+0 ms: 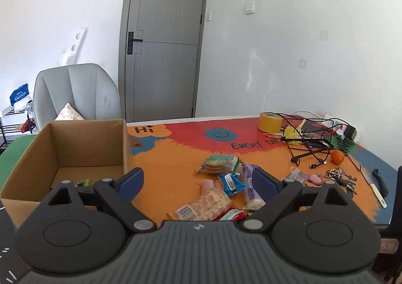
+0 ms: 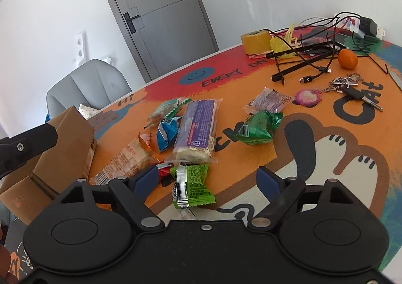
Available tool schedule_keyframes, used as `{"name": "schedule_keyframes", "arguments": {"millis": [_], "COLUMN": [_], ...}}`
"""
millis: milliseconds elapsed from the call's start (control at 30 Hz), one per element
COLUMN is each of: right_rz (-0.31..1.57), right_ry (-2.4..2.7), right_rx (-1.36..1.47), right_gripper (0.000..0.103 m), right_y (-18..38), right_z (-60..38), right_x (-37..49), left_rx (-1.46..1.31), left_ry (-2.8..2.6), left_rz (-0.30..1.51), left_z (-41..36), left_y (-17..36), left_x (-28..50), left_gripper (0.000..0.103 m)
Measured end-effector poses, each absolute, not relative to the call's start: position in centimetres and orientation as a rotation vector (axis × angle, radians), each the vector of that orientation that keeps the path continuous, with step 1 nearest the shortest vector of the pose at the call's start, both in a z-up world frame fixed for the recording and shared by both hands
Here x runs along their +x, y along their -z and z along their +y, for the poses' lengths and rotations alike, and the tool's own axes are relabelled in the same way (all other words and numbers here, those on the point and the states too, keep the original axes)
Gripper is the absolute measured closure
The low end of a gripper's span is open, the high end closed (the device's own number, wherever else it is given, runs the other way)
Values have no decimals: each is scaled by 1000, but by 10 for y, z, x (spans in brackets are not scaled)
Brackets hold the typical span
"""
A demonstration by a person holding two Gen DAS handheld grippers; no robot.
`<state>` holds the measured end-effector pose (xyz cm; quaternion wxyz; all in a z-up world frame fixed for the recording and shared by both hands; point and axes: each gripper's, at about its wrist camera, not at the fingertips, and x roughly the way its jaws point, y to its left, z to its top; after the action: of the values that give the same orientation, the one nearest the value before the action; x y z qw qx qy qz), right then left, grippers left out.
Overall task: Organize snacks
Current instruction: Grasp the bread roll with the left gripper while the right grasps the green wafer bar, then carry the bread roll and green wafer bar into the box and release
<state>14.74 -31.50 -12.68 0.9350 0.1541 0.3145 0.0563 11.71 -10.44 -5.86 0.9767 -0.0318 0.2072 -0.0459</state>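
An open cardboard box (image 1: pixel 62 153) stands at the table's left; it also shows in the right wrist view (image 2: pixel 65 138). Several snack packets lie beside it: a cookie pack (image 1: pixel 217 163), a blue packet (image 1: pixel 231 183), a purple bar (image 2: pixel 198 130), an orange-printed packet (image 1: pixel 203 204), a green packet (image 2: pixel 257 128) and a flat green packet (image 2: pixel 192 184). My left gripper (image 1: pixel 198 182) is open and empty above the packets, right of the box. My right gripper (image 2: pixel 208 178) is open and empty, its jaws either side of the flat green packet.
A yellow tape roll (image 2: pixel 255 42), tangled black cables (image 2: pixel 311 57), an orange fruit (image 2: pixel 347 58), keys (image 2: pixel 351 87) and a knife (image 1: pixel 374 189) lie at the table's far right. A grey chair (image 1: pixel 75 92) stands behind the box. The left gripper's body (image 2: pixel 27 143) shows at the left.
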Motion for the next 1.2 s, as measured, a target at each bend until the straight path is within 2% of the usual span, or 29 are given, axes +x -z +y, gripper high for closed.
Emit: {"name": "schedule_keyframes", "arguments": {"millis": [167, 333, 400, 433, 467, 833, 933, 1033, 1133, 1200], "right_rz": [666, 653, 651, 655, 659, 638, 621, 627, 643, 638], "right_ry": [-138, -142, -168, -185, -195, -97, -83, -89, -77, -72], "right_rx": [333, 334, 352, 369, 385, 360, 331, 322, 310, 294], "right_gripper": [33, 42, 51, 63, 68, 72, 69, 59, 58, 58], "right_y": [136, 140, 142, 143, 143, 136, 135, 137, 141, 141], "right_z": [-313, -314, -316, -318, -320, -339, -337, -331, -327, -324], "right_x": [154, 158, 159, 160, 160, 152, 152, 154, 158, 157], "left_rx": [-67, -44, -32, -22, -15, 4, 1, -2, -7, -25], "left_ry": [93, 108, 116, 117, 115, 67, 64, 74, 82, 91], "left_rz": [463, 483, 480, 482, 491, 579, 610, 621, 637, 646], "left_z": [-111, -122, -128, -130, -132, -134, -132, -131, -129, -127], "left_y": [70, 80, 85, 88, 91, 119, 124, 126, 129, 129], "left_x": [131, 139, 144, 147, 151, 181, 184, 182, 181, 181], "left_gripper": [26, 30, 30, 30, 30, 31, 39, 45, 48, 53]}}
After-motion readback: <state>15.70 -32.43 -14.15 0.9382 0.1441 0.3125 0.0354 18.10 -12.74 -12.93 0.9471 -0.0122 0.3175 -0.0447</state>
